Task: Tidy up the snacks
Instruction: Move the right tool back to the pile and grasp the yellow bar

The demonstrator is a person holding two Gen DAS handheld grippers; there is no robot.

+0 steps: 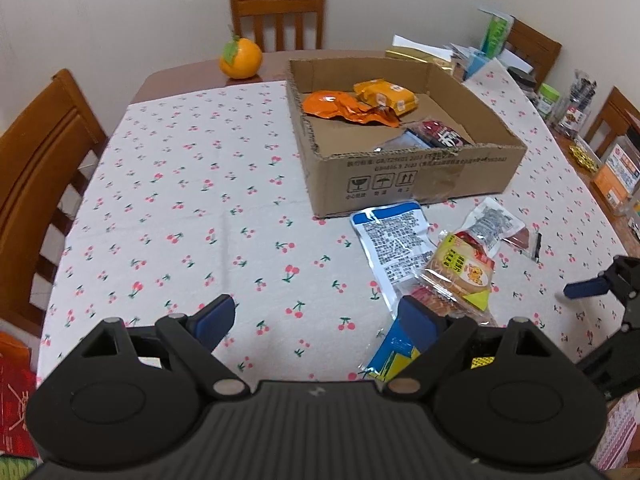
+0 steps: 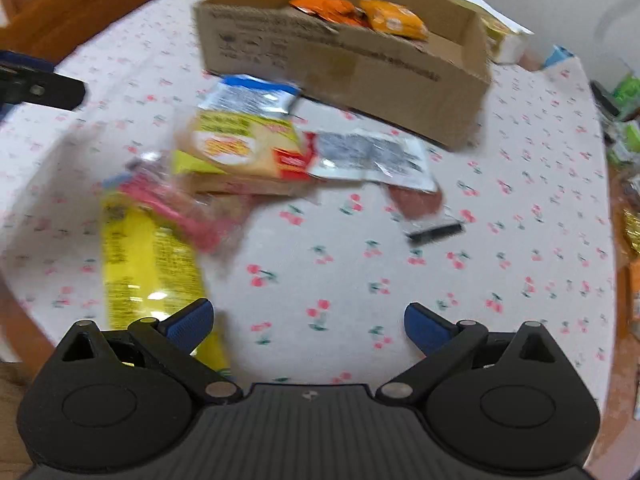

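Observation:
A cardboard box (image 1: 420, 176) (image 2: 360, 68) on the cherry-print tablecloth holds an orange packet (image 1: 340, 106), a yellow packet (image 1: 386, 96) and a dark red packet (image 1: 440, 134). Loose snacks lie in front of it: a blue-white packet (image 1: 394, 236) (image 2: 252, 94), a bread pack with a yellow label (image 1: 460, 272) (image 2: 236, 144), a silver sausage packet (image 1: 494, 222) (image 2: 372, 156) and a yellow packet (image 2: 148, 264). My left gripper (image 1: 316, 320) is open and empty left of the pile. My right gripper (image 2: 308, 320) is open and empty; one of its fingertips (image 1: 586, 289) shows at the right edge of the left wrist view.
An orange fruit (image 1: 240, 58) sits at the far table edge. Wooden chairs (image 1: 278, 12) (image 1: 36, 168) stand around the table. Jars, boxes and papers (image 1: 560, 104) crowd the right side. The right wrist view is motion-blurred.

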